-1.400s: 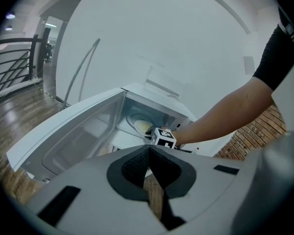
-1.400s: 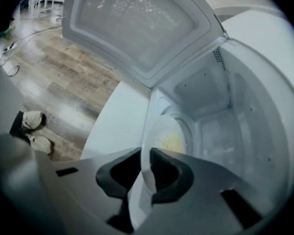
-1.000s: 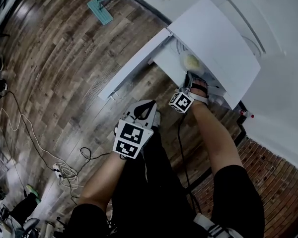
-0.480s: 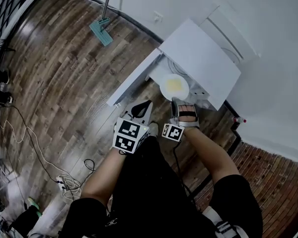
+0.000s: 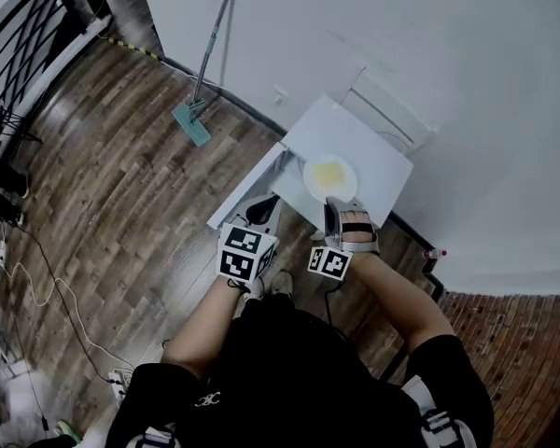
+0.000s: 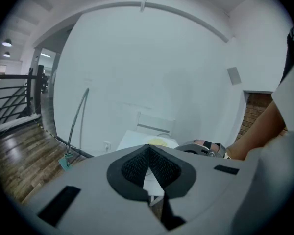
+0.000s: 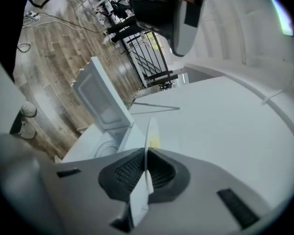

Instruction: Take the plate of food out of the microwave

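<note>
Plate (image 5: 329, 174): out of the cavity, in the air, overlapping the top of the microwave (image 5: 378, 161) in the head view. It carries a yellow patch of food (image 5: 329, 170) near its centre. What the food is can't be told.

Grip: the right tongs (image 5: 337, 205) are clamped narrow on the plate's rim at 6 o'clock. In the right gripper view the plate sits edge-on between the pads, rim only, nothing under it.

Handling, as a judgement:
- Looks like rigid white ceramic or similar: stiff, brittle, glazed, so likely slick on the pads.
- A one-point rim pinch puts all the weight out ahead of the tongs, so it will want to droop at 12 o'clock or twist.
- It could be hot, and the food is loose and will slide if the plate tilts.
- Better hold: deeper bite on the rim and keep it level, or support the far rim from 9 o'clock.

Left tongs (image 5: 264, 211): closed together, holding nothing, at 8 o'clock of the plate and apart from it, so free to help.

The microwave door (image 5: 245, 192) is open, hanging out at 8 o'clock. A mop (image 5: 205, 82) leans on the wall at 10 o'clock, well apart.
</note>
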